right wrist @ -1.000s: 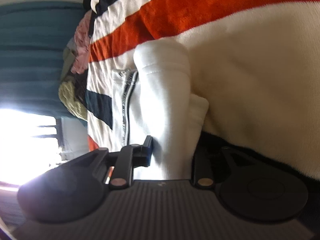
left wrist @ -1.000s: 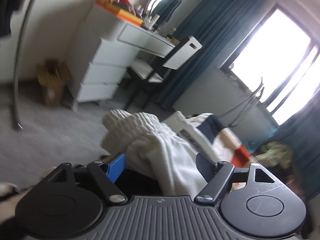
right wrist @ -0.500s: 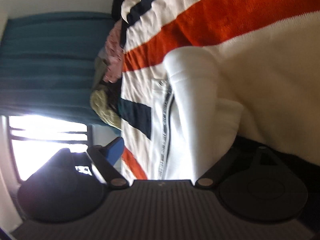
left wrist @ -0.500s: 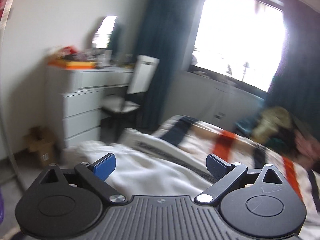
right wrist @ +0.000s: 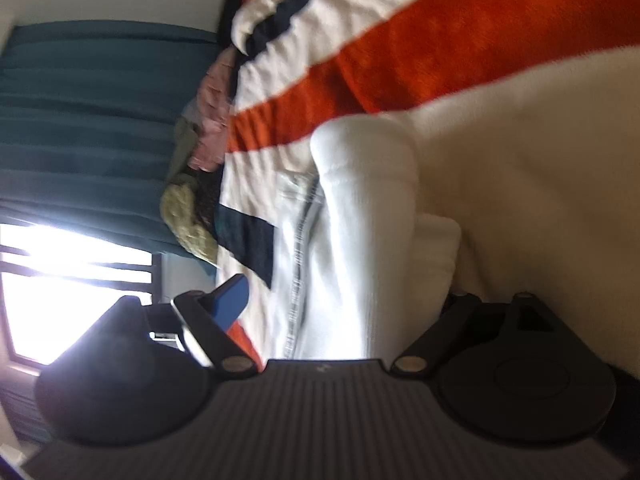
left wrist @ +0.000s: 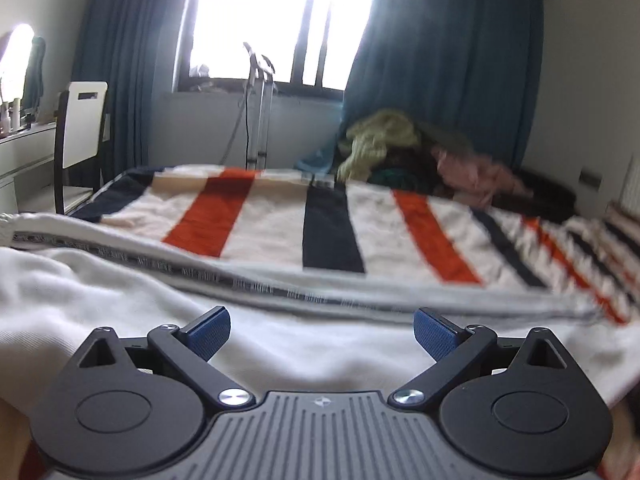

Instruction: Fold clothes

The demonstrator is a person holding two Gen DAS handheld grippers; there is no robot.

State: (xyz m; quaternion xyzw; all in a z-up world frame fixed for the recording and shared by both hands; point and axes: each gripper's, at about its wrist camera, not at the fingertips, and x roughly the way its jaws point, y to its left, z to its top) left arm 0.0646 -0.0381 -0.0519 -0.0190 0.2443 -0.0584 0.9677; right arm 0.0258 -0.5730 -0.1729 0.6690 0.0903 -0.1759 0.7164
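L gripper [left wrist: 322,334] is wide open, nothing between the pads, hovering just over the white garment [left wrist: 120,312] w/ its striped trim running left-right ahead. R gripper [right wrist: 340,300] has also just been opening; the garment lies between the jaws but isn't pinched (lower finger hidden by cloth). Garment sits on the striped blanket [left wrist: 332,232], long axis crosswise to L, lengthwise from R. R looks nearer its folded end.
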